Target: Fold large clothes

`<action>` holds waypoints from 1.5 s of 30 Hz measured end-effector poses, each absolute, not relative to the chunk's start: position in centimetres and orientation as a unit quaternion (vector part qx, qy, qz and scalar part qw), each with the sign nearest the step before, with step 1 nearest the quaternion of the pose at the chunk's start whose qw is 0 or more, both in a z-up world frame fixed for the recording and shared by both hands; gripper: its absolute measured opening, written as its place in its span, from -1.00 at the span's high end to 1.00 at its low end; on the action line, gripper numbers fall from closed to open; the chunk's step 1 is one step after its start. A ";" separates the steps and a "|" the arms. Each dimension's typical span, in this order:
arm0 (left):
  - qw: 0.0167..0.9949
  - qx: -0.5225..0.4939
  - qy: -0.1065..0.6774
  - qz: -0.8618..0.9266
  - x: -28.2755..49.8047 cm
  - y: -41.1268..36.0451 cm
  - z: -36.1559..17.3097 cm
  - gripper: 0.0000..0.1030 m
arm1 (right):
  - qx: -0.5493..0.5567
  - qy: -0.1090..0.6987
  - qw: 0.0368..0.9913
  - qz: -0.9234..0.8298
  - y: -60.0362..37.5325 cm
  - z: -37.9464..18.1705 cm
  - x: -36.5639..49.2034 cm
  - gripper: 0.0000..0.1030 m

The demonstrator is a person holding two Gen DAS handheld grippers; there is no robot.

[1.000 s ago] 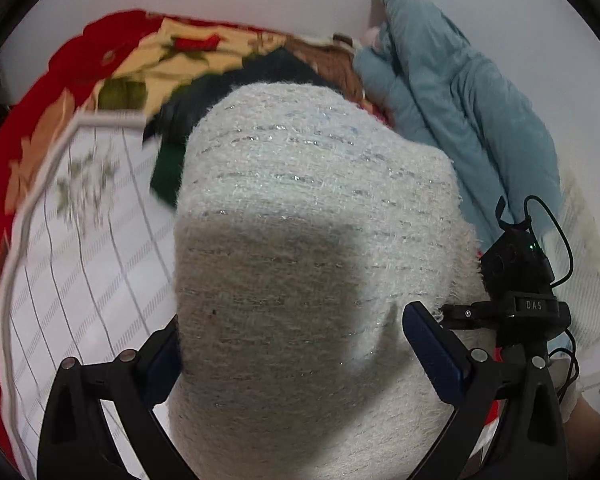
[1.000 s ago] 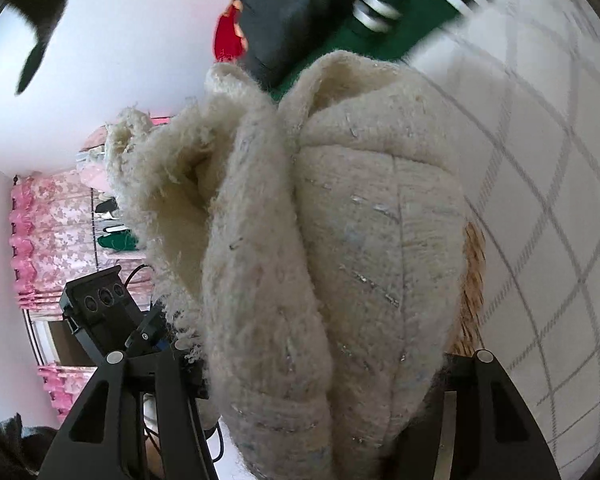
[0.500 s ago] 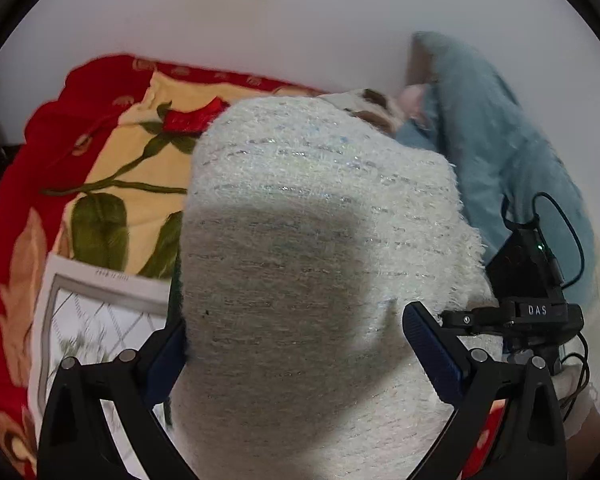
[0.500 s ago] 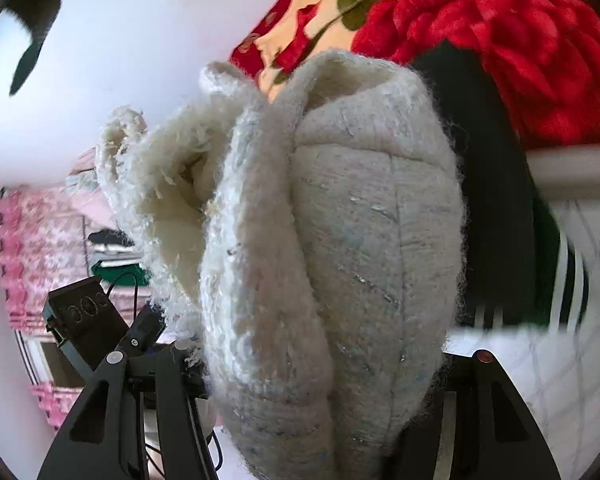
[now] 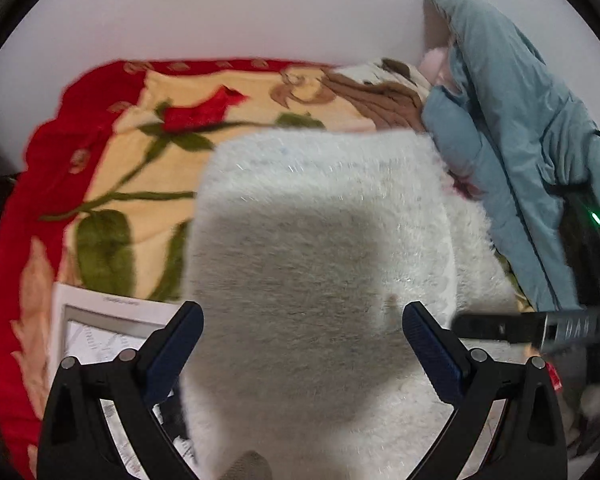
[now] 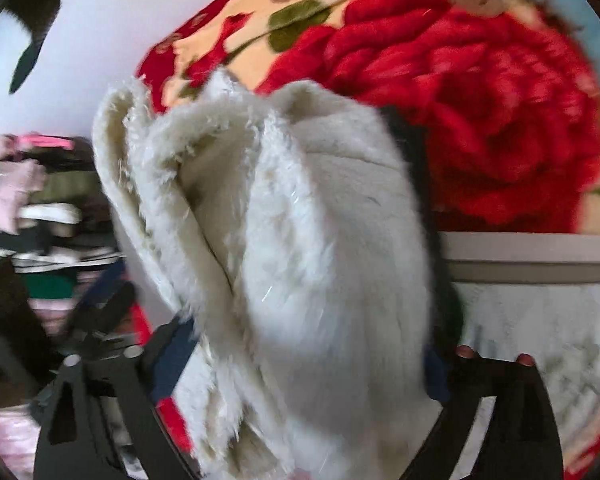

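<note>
Folded cream sweater [image 5: 320,264] bulges between the jaws of both hand-held grippers, over the rose-print bed blanket [image 5: 112,168]. Right hand-held gripper [image 6: 306,364] has just been opening, jaws spread w/ sweater between. Left hand-held gripper [image 5: 302,340] also looks spread, pads approx. at its sides.

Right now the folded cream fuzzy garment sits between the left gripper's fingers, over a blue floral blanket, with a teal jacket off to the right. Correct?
Not quite: the blanket is red and yellow with a rose print, not blue. The left wrist view shows it. The rest stands: the cream fuzzy garment sits between the left gripper's fingers, and the teal jacket lies off to the right.
</note>
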State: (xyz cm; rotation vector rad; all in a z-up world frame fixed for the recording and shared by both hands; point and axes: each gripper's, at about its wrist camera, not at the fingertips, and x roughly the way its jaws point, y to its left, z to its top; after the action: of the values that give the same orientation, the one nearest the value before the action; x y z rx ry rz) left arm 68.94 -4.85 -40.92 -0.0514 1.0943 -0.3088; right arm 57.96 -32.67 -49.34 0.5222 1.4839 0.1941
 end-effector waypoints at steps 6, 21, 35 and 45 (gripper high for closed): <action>0.868 0.011 0.491 -0.074 64.7 -2.9 -37.8 -0.99 | 0.099 0.640 0.761 -0.040 -31.4 -44.2 50.8 -1.00; 0.887 -0.006 0.459 -0.043 49.2 0.0 -25.5 -0.99 | -0.016 0.527 0.835 -0.155 -23.8 -25.5 34.4 -1.00; 0.925 0.000 0.377 -0.045 32.0 2.0 -10.9 -0.98 | -0.017 0.440 0.882 -0.167 -18.5 -5.7 13.7 -1.00; 0.941 -0.005 0.338 -0.024 24.4 3.0 -5.9 -0.98 | -0.019 0.386 0.910 -0.149 -16.3 2.7 4.3 -1.00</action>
State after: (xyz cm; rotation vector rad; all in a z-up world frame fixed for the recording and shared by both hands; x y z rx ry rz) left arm 24.40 2.97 -5.90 -0.0104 0.6892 -0.0495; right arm 4.25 -16.26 2.73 -0.0398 0.7959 -0.3075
